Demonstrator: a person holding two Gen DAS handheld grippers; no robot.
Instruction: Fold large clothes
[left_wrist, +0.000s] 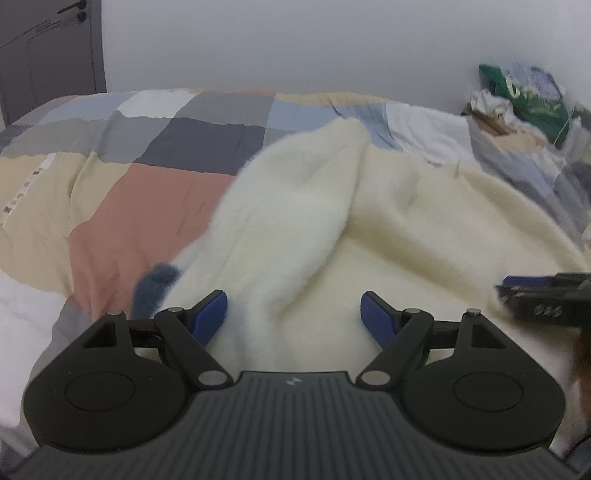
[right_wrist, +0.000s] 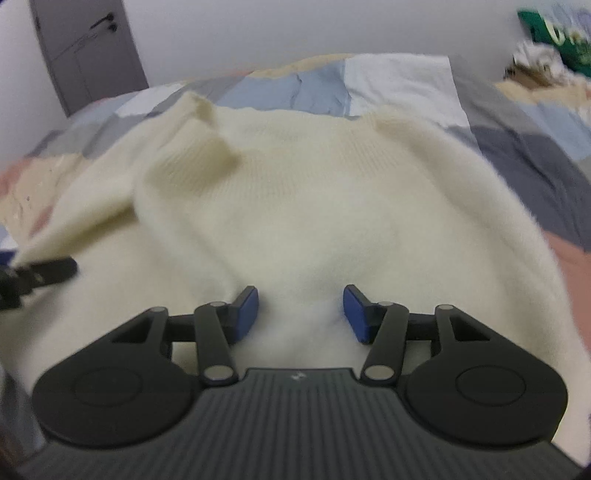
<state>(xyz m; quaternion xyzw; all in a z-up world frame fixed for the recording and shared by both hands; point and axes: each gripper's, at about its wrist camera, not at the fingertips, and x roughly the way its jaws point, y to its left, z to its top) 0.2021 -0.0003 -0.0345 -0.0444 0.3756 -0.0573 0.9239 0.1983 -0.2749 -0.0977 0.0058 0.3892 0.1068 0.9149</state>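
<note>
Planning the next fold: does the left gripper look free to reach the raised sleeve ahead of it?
Probably yes: the left gripper stands open, and the sleeve of the cream sweater lies directly ahead, with nothing between.

A cream sweater (right_wrist: 295, 192) lies on the patchwork-quilted bed (left_wrist: 122, 206).

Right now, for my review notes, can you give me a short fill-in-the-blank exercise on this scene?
1. The garment spread out for folding is ____ in colour.
2. It lies on a ____ quilt of coloured squares.
3. The left gripper has its jaws ____, with a fold of cloth between them.
4. The door in the far corner is ____.

Missing words: cream; patchwork; open; closed
</note>
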